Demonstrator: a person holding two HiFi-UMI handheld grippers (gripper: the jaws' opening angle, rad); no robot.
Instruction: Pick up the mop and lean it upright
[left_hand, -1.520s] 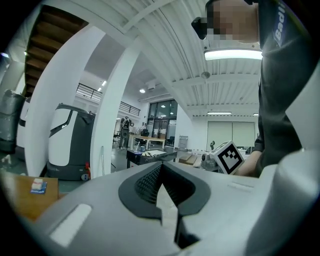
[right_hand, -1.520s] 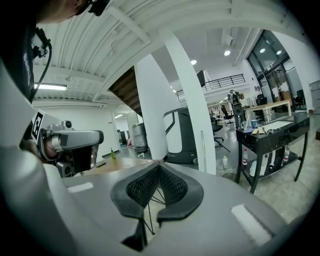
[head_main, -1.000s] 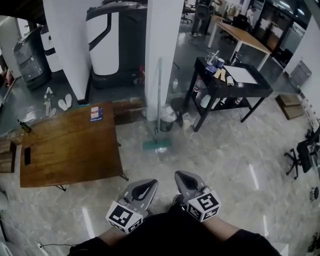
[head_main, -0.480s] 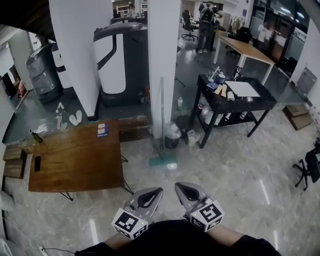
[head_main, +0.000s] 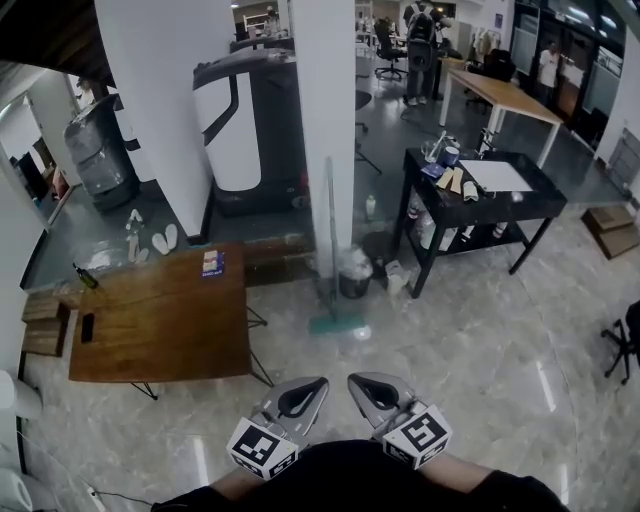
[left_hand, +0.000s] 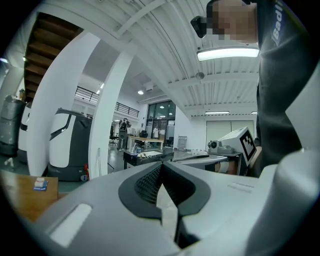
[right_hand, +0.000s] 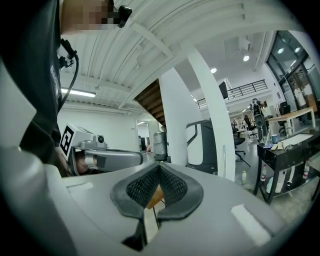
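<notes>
The mop (head_main: 331, 232) stands upright with its pale handle against the white pillar (head_main: 322, 120). Its teal head (head_main: 336, 325) rests on the tiled floor at the pillar's foot. Both grippers are held low, close to the person's body and well short of the mop. My left gripper (head_main: 314, 384) is shut with nothing in it, its jaws meeting at the tips (left_hand: 161, 166). My right gripper (head_main: 355, 381) is shut and empty too (right_hand: 159, 168). The right gripper view catches the mop handle (right_hand: 223, 160) as a thin line on the pillar.
A wooden table (head_main: 160, 315) stands to the left. A black work table (head_main: 520, 205) with bottles and papers stands to the right. A small bin (head_main: 353, 275) sits by the pillar's base. A large floor-cleaning machine (head_main: 245, 135) is behind the pillar. People stand far back.
The head view has tilted up, so the mop, pillar and tables sit lower in the frame. Both grippers stay shut and near the body.
</notes>
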